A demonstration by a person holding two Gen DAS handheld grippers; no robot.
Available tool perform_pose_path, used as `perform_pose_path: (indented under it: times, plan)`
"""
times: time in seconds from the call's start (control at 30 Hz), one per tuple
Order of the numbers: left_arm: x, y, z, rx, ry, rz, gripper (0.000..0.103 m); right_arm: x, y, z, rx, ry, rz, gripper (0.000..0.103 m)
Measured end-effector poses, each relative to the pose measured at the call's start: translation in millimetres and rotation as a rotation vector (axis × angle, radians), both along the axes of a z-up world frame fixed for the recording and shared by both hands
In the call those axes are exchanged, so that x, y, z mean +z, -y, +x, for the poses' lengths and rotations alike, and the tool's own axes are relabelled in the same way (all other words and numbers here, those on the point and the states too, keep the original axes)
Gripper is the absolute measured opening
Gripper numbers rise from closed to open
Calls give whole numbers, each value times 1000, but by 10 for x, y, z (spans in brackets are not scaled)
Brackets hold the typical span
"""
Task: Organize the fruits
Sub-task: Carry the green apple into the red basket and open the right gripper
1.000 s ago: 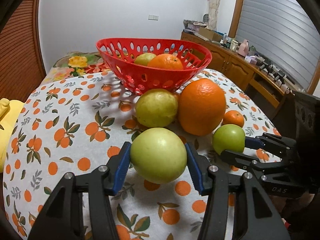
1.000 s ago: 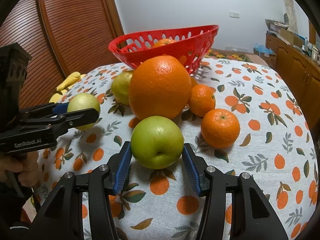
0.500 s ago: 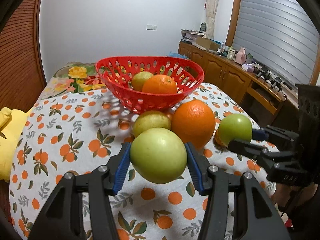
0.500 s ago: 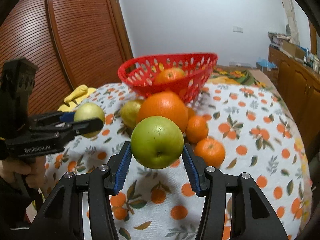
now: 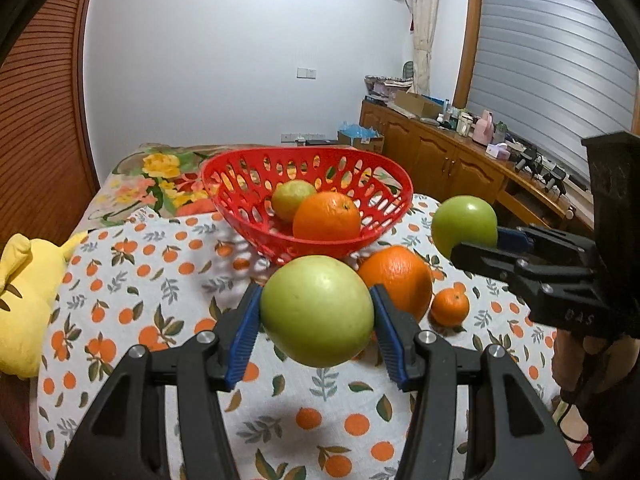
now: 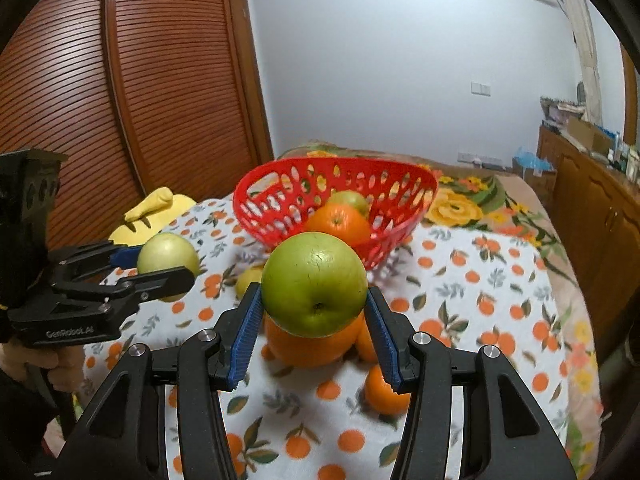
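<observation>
left wrist view showed the left gripper (image 5: pixel 316 330) clamped on a pale yellow-green round apple (image 5: pixel 317 316), which had risen off the orange-print tablecloth (image 5: pixel 132 292) since a second before. the right gripper (image 6: pixel 314 330) likewise gripped a darker green round apple (image 6: pixel 315 283), also lifted. both hung near the red perforated plastic basket (image 5: pixel 240 184), so dropping them in looked next.
</observation>
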State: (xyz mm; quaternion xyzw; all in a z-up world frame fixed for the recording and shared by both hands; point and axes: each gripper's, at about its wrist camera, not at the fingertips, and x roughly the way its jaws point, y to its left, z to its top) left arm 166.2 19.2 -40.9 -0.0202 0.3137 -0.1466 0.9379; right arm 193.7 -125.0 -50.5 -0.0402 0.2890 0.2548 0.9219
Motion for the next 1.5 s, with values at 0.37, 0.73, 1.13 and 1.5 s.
perform_pose_path:
  times: [0.37,0.73,1.13,1.5]
  plan:
    - [128,-22,176,0,15,18,53,125,-142,517,2,-2,-54,52]
    - [163,-23,431,-10,14,42,53,-17,-211,943,15,-66,-104,52]
    - [128,-27,687,-9,-5,59,53,-83,-235,1183,25,-91,-146,52]
    - [63,-9,922,-10,-24,67,53,-142,-265,1359,28,-111,-168,52]
